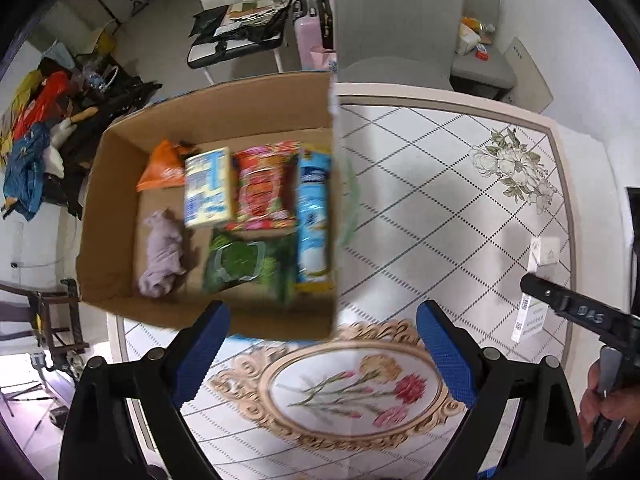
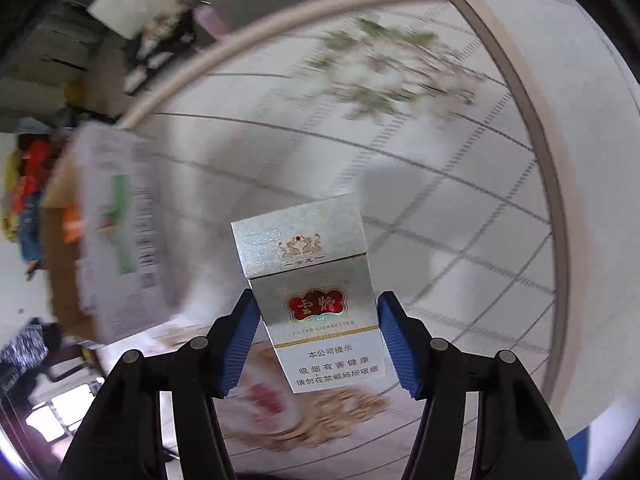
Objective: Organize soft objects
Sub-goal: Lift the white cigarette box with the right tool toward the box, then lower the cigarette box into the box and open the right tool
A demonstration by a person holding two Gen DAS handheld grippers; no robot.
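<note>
An open cardboard box (image 1: 120, 216) stands on the patterned table. Inside lie a lilac cloth (image 1: 162, 254), an orange packet (image 1: 162, 166), a yellow-blue pack (image 1: 208, 188), a red snack bag (image 1: 264, 188), a green bag (image 1: 244, 264) and a blue-white pack (image 1: 314, 216). My left gripper (image 1: 320, 352) is open and empty, just in front of the box. My right gripper (image 2: 318, 340) is shut on a silver cigarette pack (image 2: 316, 300), held above the table; the pack also shows in the left wrist view (image 1: 530, 316). The box appears blurred at the left of the right wrist view (image 2: 116, 232).
The table (image 1: 440, 184) has a floral cloth with an oval flower print near me. Two grey chairs (image 1: 396, 20) stand behind it. A cluttered folding chair (image 1: 240, 28) and piled clothes (image 1: 32, 136) lie on the floor beyond.
</note>
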